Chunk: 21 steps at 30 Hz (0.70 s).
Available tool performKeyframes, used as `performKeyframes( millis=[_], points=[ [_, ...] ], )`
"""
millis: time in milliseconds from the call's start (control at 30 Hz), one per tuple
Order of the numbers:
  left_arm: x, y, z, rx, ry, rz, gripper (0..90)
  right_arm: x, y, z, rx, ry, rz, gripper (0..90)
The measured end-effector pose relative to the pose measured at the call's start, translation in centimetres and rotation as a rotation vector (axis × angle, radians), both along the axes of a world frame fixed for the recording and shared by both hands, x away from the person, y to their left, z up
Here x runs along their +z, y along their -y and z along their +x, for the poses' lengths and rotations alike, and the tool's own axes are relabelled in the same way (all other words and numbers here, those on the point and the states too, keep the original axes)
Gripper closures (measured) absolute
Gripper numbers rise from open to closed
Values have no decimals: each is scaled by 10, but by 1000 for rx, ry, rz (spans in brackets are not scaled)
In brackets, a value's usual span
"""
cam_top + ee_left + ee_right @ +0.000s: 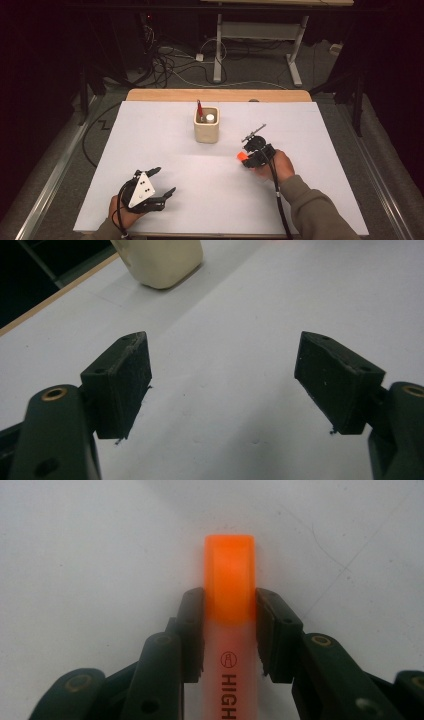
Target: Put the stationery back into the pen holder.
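Orange highlighter [229,605] found clamped between the two jaws of the right gripper [229,630], orange cap projecting past the fingertips [192,630], pale barrel with black lettering running back between the jaws. In the high view, highlighter [241,156] seen as an orange tip at the near-left end of the right gripper [256,151], nearer the person than the cream pen holder [206,125] and to its right, close above the white table surface [200,190]; contact with the surface could not be determined. Right hand [280,167] wrapped around that gripper, cable trailing back along the sleeve. Pen holder stood upright toward the far middle of the table, with a red pen [199,110] and a white-topped item [210,118] inside. Left gripper [157,192] positioned well nearer than the pen holder and to its left, held in the left hand [122,212], jaws spread wide with nothing between them. In the left gripper view, pads [125,385] well apart over bare white surface, pen holder [160,262] beyond the left jaw.
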<state>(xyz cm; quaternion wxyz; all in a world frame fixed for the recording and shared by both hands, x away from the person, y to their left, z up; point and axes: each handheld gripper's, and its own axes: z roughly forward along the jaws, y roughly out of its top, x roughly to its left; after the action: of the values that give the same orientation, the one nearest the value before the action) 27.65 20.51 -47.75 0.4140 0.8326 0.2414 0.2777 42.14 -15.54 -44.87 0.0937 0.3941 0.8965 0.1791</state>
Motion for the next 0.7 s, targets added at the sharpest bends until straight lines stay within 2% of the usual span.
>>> performKeyframes(
  millis=[67, 167, 333, 467, 500, 533, 600, 667, 700],
  points=[
    [0, 0, 0, 0, 1, -1, 220, 0, 3, -2, -1, 21, 24, 673],
    [0, 0, 0, 5, 0, 1, 220, 2, 6, -6, 4, 75, 65, 673],
    [0, -1, -1, 9, 4, 0, 220, 10, 14, -15, -11, 148, 154, 673],
    [0, -2, 0, 11, 5, -3, 220, 16, 18, -23, 6, 226, 163, 673],
    [0, -2, 0, 13, 6, -2, 220, 18, 18, -26, -6, 232, 172, 673],
    [0, -2, 0, 14, 6, -3, 220, 19, 22, -28, 2, 245, 211, 673],
    [0, -2, 0, 16, 4, -4, 220, 21, 24, -31, -3, 281, 208, 673],
    [0, -2, 0, 15, 5, -3, 220, 24, 28, -36, 1, 312, 239, 673],
    [0, -2, 0, 15, 5, -3, 220, 24, 28, -38, -2, 332, 234, 673]
  ],
)
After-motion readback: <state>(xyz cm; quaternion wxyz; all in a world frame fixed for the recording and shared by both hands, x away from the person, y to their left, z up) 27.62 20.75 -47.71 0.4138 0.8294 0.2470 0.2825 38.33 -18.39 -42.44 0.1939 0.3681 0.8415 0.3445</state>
